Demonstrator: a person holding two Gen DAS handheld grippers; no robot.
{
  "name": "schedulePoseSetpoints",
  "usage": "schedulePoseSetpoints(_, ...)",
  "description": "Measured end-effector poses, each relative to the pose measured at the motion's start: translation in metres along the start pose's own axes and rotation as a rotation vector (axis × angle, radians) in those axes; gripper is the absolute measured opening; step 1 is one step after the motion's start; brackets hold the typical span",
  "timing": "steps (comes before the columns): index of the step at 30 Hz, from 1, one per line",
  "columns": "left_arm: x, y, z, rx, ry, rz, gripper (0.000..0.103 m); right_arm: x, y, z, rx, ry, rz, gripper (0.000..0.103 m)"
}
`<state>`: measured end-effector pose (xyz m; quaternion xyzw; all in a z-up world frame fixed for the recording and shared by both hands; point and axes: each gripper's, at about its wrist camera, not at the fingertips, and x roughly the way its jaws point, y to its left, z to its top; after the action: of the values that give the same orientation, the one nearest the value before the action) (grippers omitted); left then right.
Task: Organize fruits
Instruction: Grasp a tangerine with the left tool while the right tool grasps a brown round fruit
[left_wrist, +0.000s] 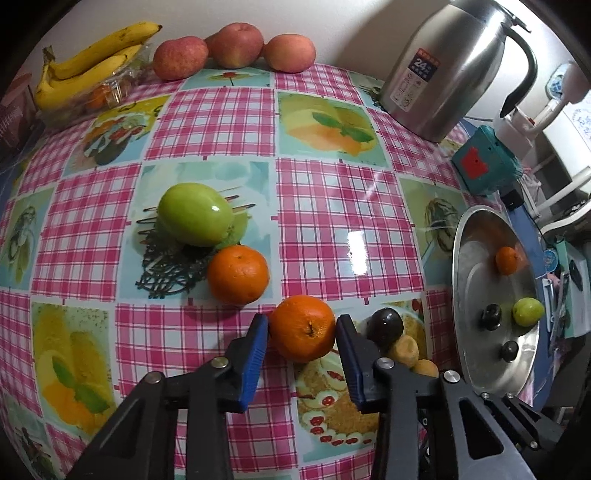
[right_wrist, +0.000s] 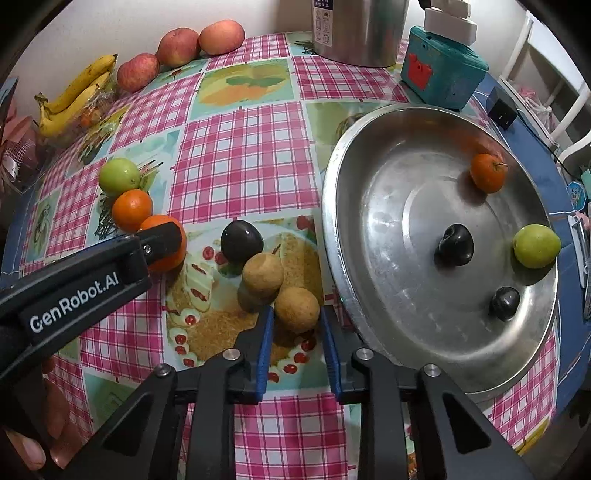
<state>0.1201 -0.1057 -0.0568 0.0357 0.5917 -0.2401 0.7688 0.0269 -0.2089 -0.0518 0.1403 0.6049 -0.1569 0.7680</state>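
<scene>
While "GenRobot.AI" marks the left gripper, clamped on a glossy orange at six o'clock, the right gripper straddles a tan fruit, contact unclear.

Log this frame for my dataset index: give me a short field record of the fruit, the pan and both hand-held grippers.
left hand-held gripper: fingers either side of an orange, apparently touching it
right hand-held gripper: open around a tan round fruit, gaps visible
metal pan: holds a small orange, a green fruit, two dark plums
loose on tablecloth: green apple, second orange, dark plum, another tan fruit
back edge: bananas, three red apples
</scene>
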Motion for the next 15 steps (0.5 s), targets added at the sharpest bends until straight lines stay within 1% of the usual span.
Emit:
schedulePoseSetpoints(4,-0.001,0.003,0.0,-0.011,0.004,-0.009,0.04,0.001,0.0,-0.001,0.0,0.002,0.004,0.027)
schedulePoseSetpoints(8,-0.01,0.013,-0.004,-0.034,-0.002,-0.02,0.04,-0.004,-0.002,-0.002,0.019,0.001,0.057,0.026)
schedulePoseSetpoints(15,-0.034,0.021,-0.001,-0.069,-0.057,-0.03,0.039,-0.025,0.003,-0.002,0.021,-0.041,0.104,0.026)
